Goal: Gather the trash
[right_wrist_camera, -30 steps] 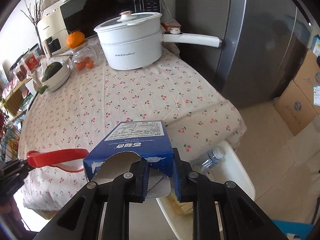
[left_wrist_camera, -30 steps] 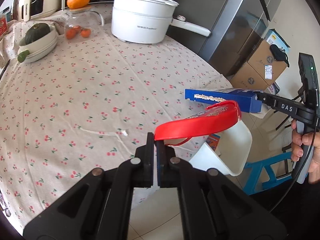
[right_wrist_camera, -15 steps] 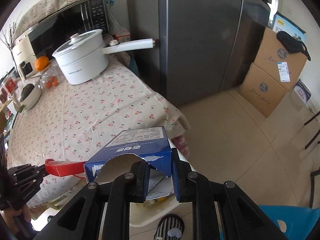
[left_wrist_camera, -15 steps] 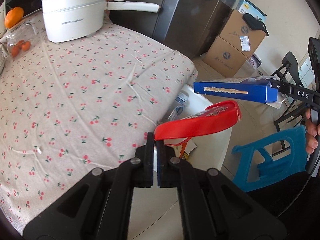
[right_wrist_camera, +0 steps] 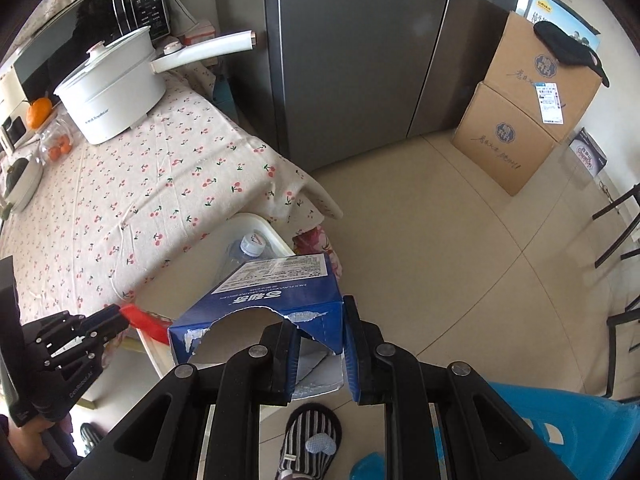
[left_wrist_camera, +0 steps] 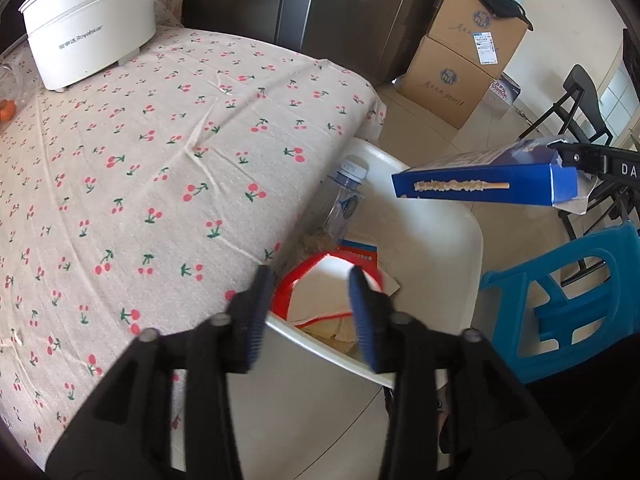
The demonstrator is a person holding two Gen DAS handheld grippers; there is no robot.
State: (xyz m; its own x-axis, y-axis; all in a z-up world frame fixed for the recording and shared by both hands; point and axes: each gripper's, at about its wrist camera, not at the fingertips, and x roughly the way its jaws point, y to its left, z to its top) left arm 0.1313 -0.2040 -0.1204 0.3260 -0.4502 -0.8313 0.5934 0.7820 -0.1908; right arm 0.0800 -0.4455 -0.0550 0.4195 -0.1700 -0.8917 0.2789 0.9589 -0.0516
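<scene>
Dropping into the white bin (left_wrist_camera: 460, 236) beside the counter (left_wrist_camera: 160, 160), the red wrapper (left_wrist_camera: 316, 268) leaves the left gripper (left_wrist_camera: 308, 312) as its jaws have just been opening, while the right gripper (right_wrist_camera: 320, 344) jaws clamp the blue box (right_wrist_camera: 272, 296) above the bin for its turn.

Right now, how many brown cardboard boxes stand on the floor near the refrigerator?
2. The lower cardboard box sits on the floor tiles; the upper cardboard box is stacked on top of it, with a black item lying on it. Others may be hidden behind them.

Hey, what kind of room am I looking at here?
Most likely a home kitchen or dining corner: a table under a cherry-print cloth, a white electric pot, a microwave and a tall steel fridge beside it.
</scene>
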